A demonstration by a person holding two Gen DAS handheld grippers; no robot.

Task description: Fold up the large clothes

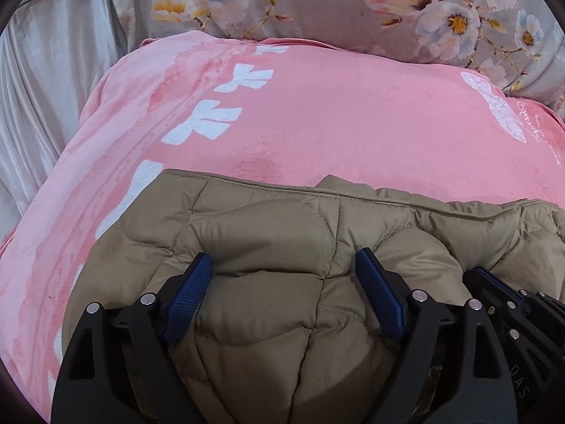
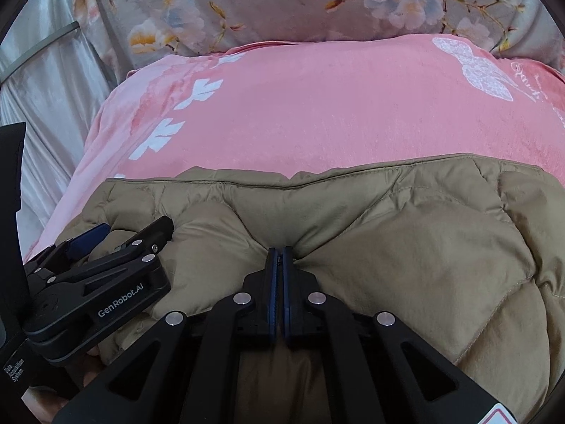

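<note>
At the far left a pale satin curtain (image 1: pixel 53 81) hangs in folds beside the bed. Next to it a pink blanket (image 1: pixel 317 120) with white leaf shapes along one side covers the bed, and a grey floral quilt (image 1: pixel 317 3) lies bunched behind it. The tan quilted jacket (image 1: pixel 268 233) rests on the near part of the pink blanket, its stitched hem edge running across both views. The left gripper (image 1: pixel 284 265) sits over the jacket with its blue pads spread wide; a puffy fold of the jacket bulges between them, and the pads do not appear to squeeze it. Just to its right, the right gripper (image 2: pixel 280 252) has its two blue pads pressed together, and a small pucker of jacket fabric gathers at their tips, so it seems to pinch the cloth there. The two grippers stand close beside each other, each showing at the edge of the other's view
</note>
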